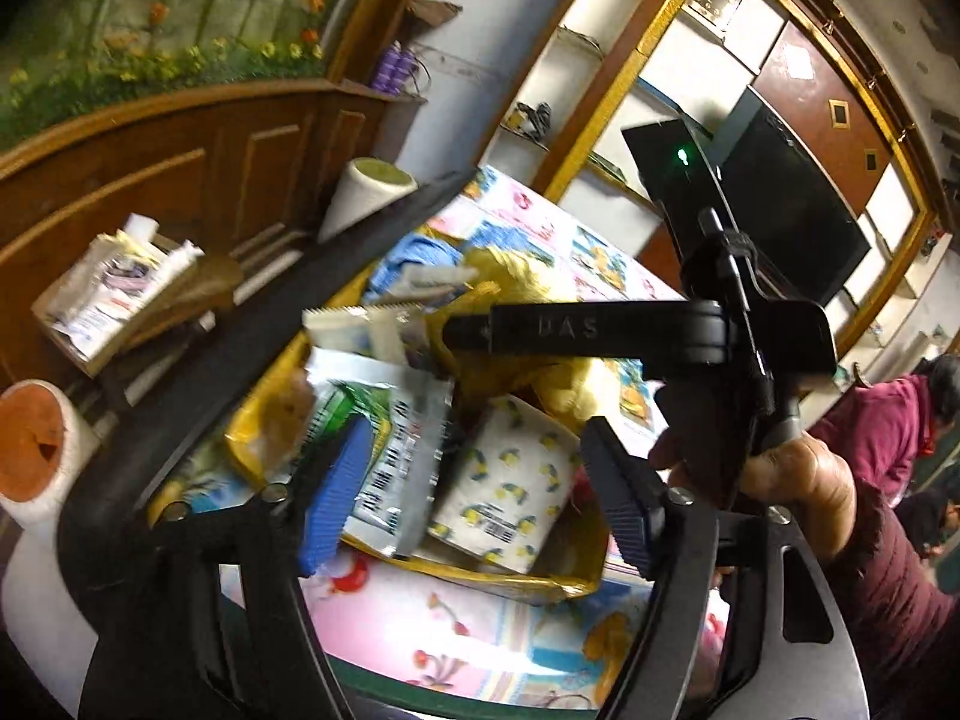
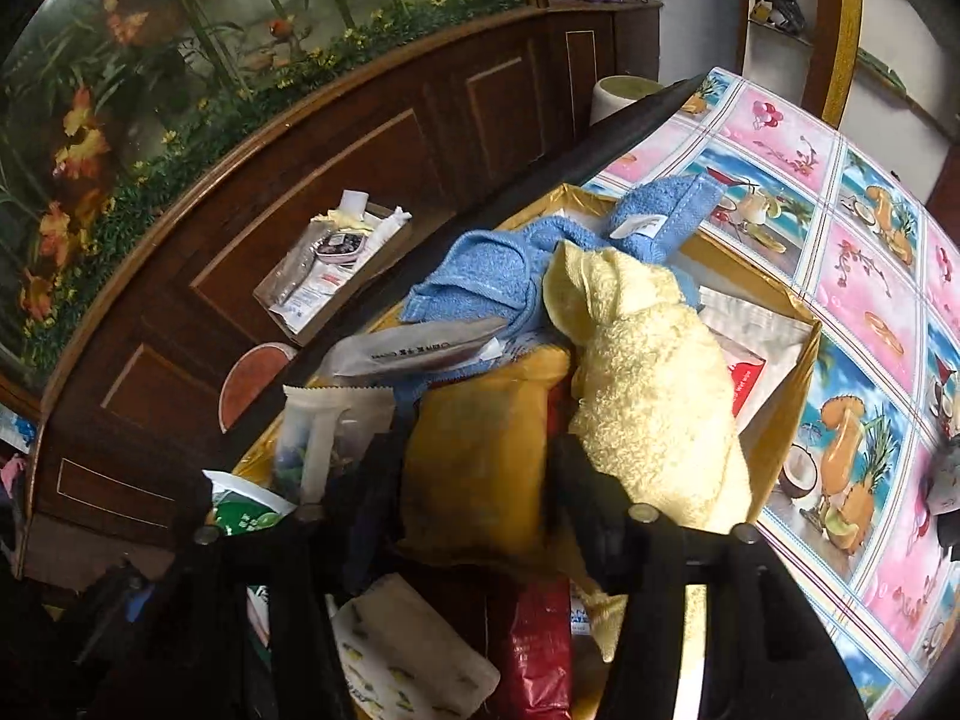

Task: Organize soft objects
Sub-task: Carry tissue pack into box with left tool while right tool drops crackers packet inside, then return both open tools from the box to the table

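Yellow terry cloth forms the main item: a yellow towel (image 2: 654, 396) is seen bundled inside the gold box (image 2: 786, 396), its long axis running from the box's far edge down toward the right claw (image 2: 480, 480). A blue towel (image 2: 480, 264) is draped across the far end of the same box, its labelled corner pointing toward the far right corner. Beside the yellow towel, on its left, a mustard-yellow pouch (image 2: 480, 450) is noted between the right claw's fingers; the fingers are dark and blurred, so whether the pouch is actually gripped cannot be told.

In the left wrist view, the left claw (image 1: 480, 498) is recorded as released, its blue pads spread wide above a lemon-print tissue pack (image 1: 510, 480) and a silver sachet (image 1: 402, 462), neither touched. The gold box (image 1: 480, 576) is largely buried under packets, and only its near rim is seen. The yellow towel (image 1: 528, 276) lies at the far side, partly hidden behind the right-hand device. Motion blur softens the print on the packets.

The person's right hand (image 1: 798, 480) is seen to the right of the box, wrapped around the device handle, with a maroon sleeve (image 1: 882, 576) trailing off frame. The box rests on a table (image 2: 870, 276) covered in a patterned cloth.
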The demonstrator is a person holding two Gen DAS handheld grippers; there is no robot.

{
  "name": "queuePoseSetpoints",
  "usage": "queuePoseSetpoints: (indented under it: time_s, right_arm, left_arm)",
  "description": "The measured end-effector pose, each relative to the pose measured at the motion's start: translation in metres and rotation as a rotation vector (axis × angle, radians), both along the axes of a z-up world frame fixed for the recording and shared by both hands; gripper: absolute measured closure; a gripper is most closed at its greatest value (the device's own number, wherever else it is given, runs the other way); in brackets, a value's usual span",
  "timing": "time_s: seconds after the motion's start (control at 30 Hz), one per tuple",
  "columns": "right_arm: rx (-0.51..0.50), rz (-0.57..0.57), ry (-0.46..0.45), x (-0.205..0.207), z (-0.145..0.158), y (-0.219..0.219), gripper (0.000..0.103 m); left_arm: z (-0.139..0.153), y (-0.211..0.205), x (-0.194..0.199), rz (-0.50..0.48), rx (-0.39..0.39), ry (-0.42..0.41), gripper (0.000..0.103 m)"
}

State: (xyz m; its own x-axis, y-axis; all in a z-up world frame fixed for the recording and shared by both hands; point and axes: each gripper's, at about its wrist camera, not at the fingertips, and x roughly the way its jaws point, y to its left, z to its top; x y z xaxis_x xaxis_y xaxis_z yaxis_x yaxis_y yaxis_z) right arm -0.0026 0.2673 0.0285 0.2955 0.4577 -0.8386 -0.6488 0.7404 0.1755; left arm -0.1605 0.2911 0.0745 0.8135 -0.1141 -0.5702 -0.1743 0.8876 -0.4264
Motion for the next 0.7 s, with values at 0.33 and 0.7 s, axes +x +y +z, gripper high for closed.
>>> queuePoseSetpoints:
  time_s: [0.33, 0.7]
  right_arm:
    - [0.049, -0.019, -0.145, -0.035, 0.033, -0.038, 0.032]
    - [0.001, -0.081, -0.278, -0.070, 0.036, -0.105, 0.032]
  left_arm:
    - [0.000, -0.015, -0.004, 0.072, 0.175, 0.035, 0.030]
    - [0.007, -0.049, -0.011, 0.087, 0.337, 0.086, 0.030]
